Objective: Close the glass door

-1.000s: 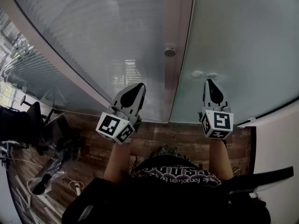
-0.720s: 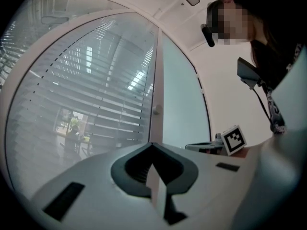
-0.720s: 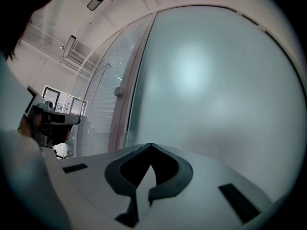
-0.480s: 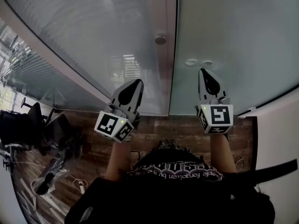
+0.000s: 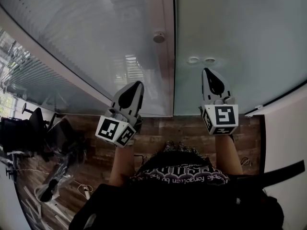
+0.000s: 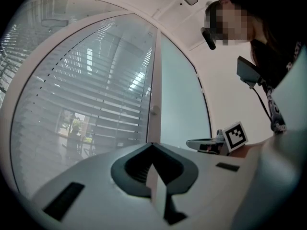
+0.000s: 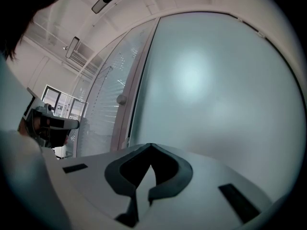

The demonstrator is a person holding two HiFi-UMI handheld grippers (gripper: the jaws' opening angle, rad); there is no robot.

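The frosted glass door (image 5: 230, 32) fills the upper right of the head view, and its left edge runs along a pale upright post (image 5: 167, 56). Two small round fittings (image 5: 201, 60) sit on the door near that edge. My right gripper (image 5: 207, 72) is shut and empty, with its tip just below those fittings, close to the glass. My left gripper (image 5: 136, 85) is also shut and empty, pointing at the glass wall left of the post. In the right gripper view the closed jaws (image 7: 151, 145) face the frosted door (image 7: 206, 90). In the left gripper view the closed jaws (image 6: 152, 144) face the post (image 6: 153, 109).
A round knob (image 5: 159, 37) sticks out of the post. Left of the post is a glass wall with blinds (image 5: 86, 42). An office chair (image 5: 19, 133) and cables (image 5: 53, 186) lie on the wooden floor at left. A white wall (image 5: 288, 133) stands at right.
The head view has shifted, so the post and door appear further left and higher. Both grippers hold nearly the same place before the glass.
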